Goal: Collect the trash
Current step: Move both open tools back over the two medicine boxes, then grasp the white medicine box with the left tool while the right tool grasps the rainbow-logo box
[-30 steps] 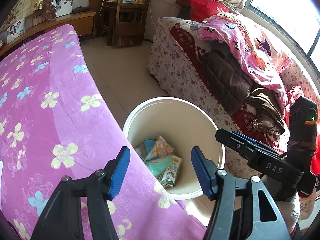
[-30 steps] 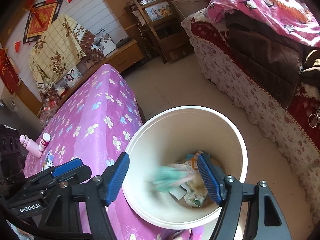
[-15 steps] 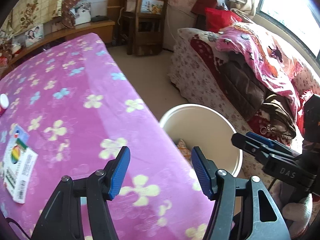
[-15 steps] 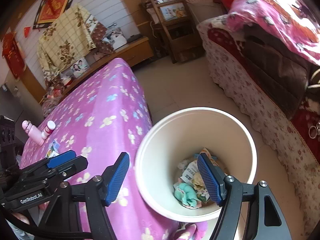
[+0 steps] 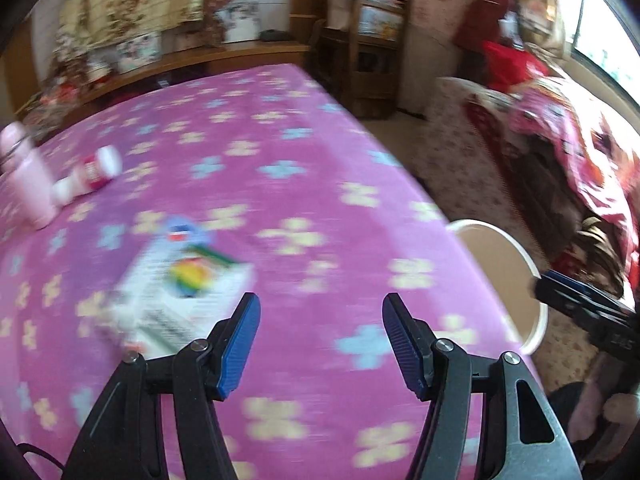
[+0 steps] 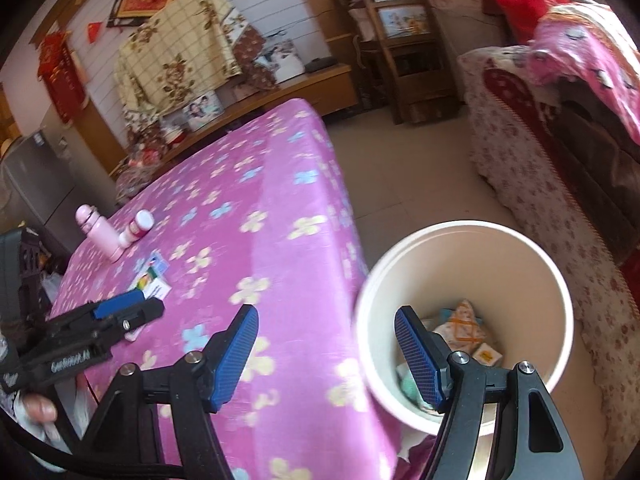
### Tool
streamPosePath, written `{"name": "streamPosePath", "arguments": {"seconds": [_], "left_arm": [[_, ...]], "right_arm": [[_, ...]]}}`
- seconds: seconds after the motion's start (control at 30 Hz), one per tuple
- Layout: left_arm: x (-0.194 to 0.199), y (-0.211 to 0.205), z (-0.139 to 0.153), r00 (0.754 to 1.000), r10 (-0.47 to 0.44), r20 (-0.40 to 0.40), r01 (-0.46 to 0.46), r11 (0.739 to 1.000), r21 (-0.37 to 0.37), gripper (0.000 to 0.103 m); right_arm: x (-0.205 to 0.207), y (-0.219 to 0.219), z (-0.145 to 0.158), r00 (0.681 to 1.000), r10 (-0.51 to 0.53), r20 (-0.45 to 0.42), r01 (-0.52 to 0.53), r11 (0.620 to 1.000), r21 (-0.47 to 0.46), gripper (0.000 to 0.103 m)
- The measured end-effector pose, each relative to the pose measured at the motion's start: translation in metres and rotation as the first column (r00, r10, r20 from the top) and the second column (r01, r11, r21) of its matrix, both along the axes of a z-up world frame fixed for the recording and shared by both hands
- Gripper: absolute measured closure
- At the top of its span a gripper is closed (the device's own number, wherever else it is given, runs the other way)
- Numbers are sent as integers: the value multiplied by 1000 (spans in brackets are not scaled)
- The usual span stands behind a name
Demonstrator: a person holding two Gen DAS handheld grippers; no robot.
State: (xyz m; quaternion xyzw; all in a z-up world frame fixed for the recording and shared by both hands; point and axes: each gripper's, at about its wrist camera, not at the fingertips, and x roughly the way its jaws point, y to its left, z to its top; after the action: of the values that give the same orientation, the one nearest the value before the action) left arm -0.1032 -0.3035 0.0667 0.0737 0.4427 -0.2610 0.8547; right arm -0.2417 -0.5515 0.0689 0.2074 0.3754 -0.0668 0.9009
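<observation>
My left gripper [image 5: 320, 340] is open and empty above the purple flowered table [image 5: 280, 152]. A flat white packet with a colourful print [image 5: 188, 284] lies on the table just ahead and left of it, blurred. It also shows in the right wrist view [image 6: 152, 280], with the left gripper [image 6: 120, 312] close in front of it. My right gripper [image 6: 326, 348] is open and empty, over the table edge beside the white bin [image 6: 560, 276]. The bin holds several wrappers [image 6: 460, 324]. The bin's rim also shows in the left wrist view [image 5: 532, 268].
A pink bottle [image 6: 98, 232] and a small red and white bottle [image 6: 138, 226] lie at the table's far left; both also show in the left wrist view, pink bottle [image 5: 28, 184], red bottle [image 5: 92, 172]. A floral sofa with blankets [image 6: 560, 128] stands right of the bin. A wooden shelf [image 6: 400, 40] stands behind.
My left gripper has swung left from over the bin to over the table, toward the white packet. My right gripper has drawn back and left from the bin. Both stay open.
</observation>
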Motion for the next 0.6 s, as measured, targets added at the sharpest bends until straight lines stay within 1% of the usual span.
{"name": "streamPosePath", "arguments": {"seconds": [0.13,0.2,0.27,0.3,0.37,0.43,0.5,0.53,0.6], "left_arm": [[34,43,-9,993,116,-14,-115,992,54,39],[52,62,-15,983,179,-25,-177,982,65,39],[66,72,-20,974,224,-33,-221,973,68,39],[74,77,-24,966,256,-34,-252,964,84,39],[80,79,-31,961,276,-30,-271,955,121,38],[81,77,-32,959,285,8,-283,948,148,38],[82,75,-37,961,278,-1,-273,943,190,39],[81,75,-38,962,273,-6,-267,946,185,39],[79,74,-40,966,258,-33,-251,956,151,39]], "right_arm": [[12,23,1,999,45,-4,-45,999,-15,29],[15,30,1,998,60,-5,-60,998,-16,29],[18,36,0,997,75,-6,-75,997,-12,29],[20,39,0,997,80,-9,-80,997,-12,29],[22,43,0,996,92,-16,-92,996,-14,29],[24,46,0,994,103,-21,-104,994,-18,29],[24,47,0,994,109,-22,-109,994,-25,29],[23,47,0,994,109,-21,-110,994,-27,29],[23,45,1,994,107,-20,-108,994,-26,29]]}}
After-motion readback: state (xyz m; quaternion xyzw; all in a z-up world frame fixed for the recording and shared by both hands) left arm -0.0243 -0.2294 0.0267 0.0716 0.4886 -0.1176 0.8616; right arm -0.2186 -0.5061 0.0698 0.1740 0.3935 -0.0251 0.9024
